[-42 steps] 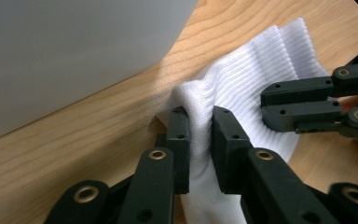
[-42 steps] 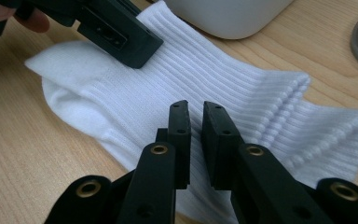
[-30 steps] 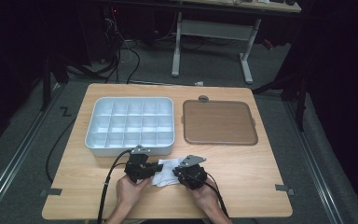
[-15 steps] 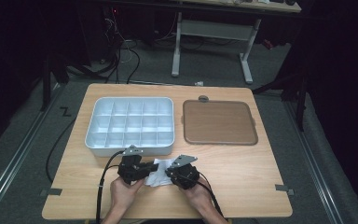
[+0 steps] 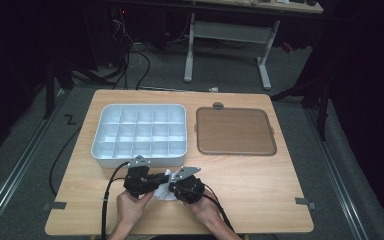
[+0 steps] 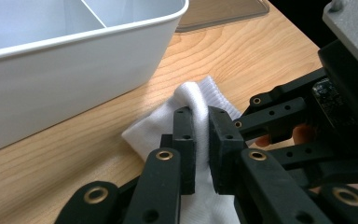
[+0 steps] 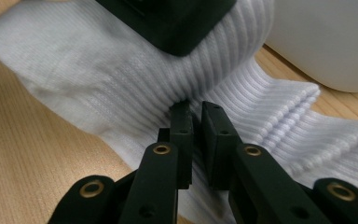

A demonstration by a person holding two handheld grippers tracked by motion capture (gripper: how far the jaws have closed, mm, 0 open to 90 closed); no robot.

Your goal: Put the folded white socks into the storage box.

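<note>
The left gripper (image 6: 201, 135) is clenched on a fold of the white sock (image 6: 200, 95), cloth pinched between its jaws. The right gripper (image 7: 193, 126) is clenched too, nipping the ribbed cloth of the same sock. In the high view the sock (image 5: 166, 186) lies low and centre in the frame, between the two grippers, just below the white compartment tray (image 5: 139, 134). It looks light, soft and limp, best taken by a bunched fold or the ribbed cuff. The right gripper view reveals the ribbing; the high view adds the brown tray (image 5: 234, 131)
</note>
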